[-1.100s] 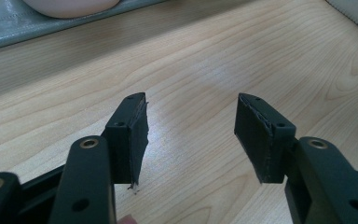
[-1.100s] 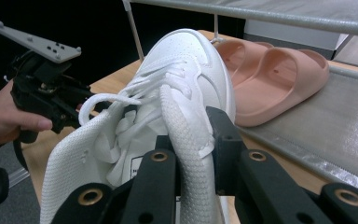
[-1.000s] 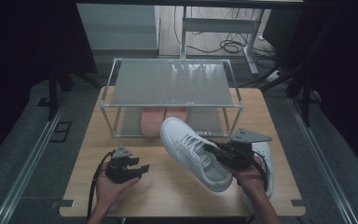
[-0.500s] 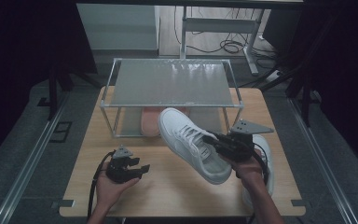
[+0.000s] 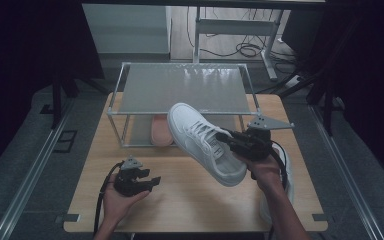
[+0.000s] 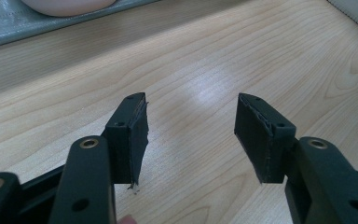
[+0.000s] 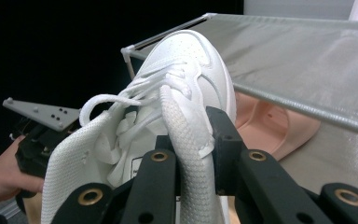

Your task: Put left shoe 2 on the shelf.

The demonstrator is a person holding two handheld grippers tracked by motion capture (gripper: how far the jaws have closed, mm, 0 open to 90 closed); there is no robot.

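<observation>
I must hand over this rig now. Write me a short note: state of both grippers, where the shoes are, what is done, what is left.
Right gripper: shut on the side wall of the white lace-up sneaker, held in the air, toe toward the grey two-tier metal rack.
Left gripper: open, holds nothing, low over the wooden table.
Pink shoe: on the rack's lower shelf.
Second white shoe: on the table under the right forearm.
Done: sneaker lifted.
Left: probably set it on the rack, then the second one.

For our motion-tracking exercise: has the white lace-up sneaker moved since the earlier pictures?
Yes. The white lace-up sneaker, clamped by the right gripper, has risen; its toe now overlaps the front edge of the grey mesh-topped metal rack.
</observation>
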